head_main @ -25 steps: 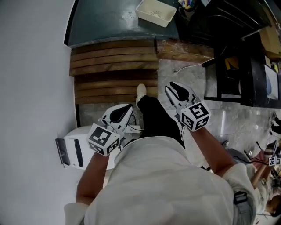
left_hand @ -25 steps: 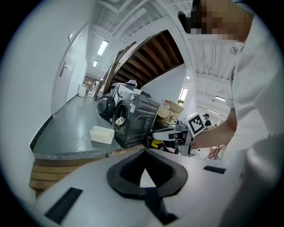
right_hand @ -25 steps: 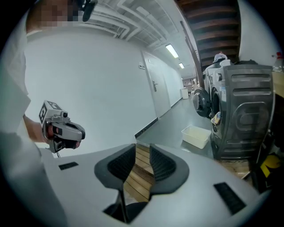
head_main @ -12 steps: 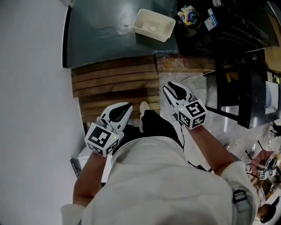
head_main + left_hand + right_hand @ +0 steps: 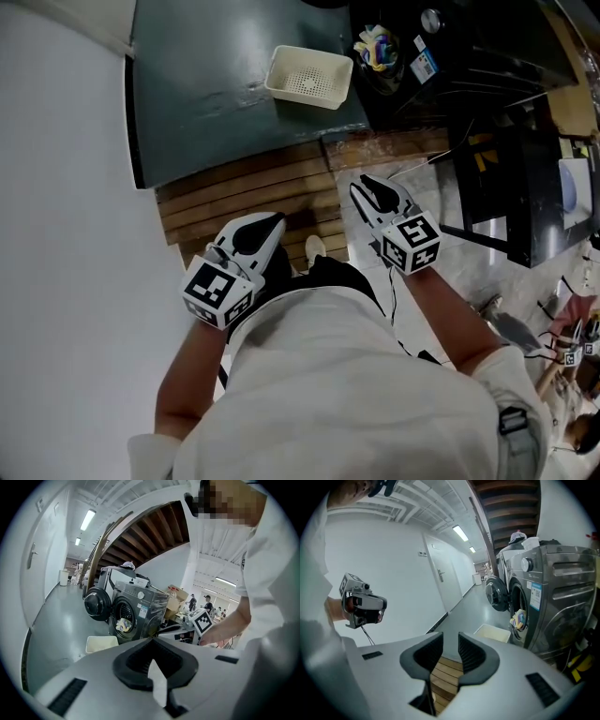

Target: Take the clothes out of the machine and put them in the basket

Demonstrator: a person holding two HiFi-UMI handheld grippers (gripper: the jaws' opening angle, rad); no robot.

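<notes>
A dark front-loading washing machine (image 5: 140, 606) stands ahead with its round door (image 5: 96, 604) swung open. Yellow and light clothes (image 5: 123, 624) lie in the drum mouth and show too as a coloured bundle (image 5: 375, 47) at the top of the head view. An empty cream plastic basket (image 5: 308, 76) sits on the floor in front of the machine. Both grippers hang in the air well short of it, over the wooden planks. My left gripper (image 5: 255, 234) has its tips together and holds nothing. My right gripper (image 5: 375, 195) keeps a narrow gap between its pads, with nothing in it.
Wooden planks (image 5: 253, 187) lie under my hands, and grey-green floor (image 5: 206, 94) runs beyond them. A white wall (image 5: 66, 187) bounds the left side. A dark frame and cluttered tables (image 5: 506, 187) stand at the right. People stand far back (image 5: 206, 603).
Both grippers and the view have moved forward over the planks. The basket and the machine's clothes have come closer. The white appliance at the lower left has dropped out of view.
</notes>
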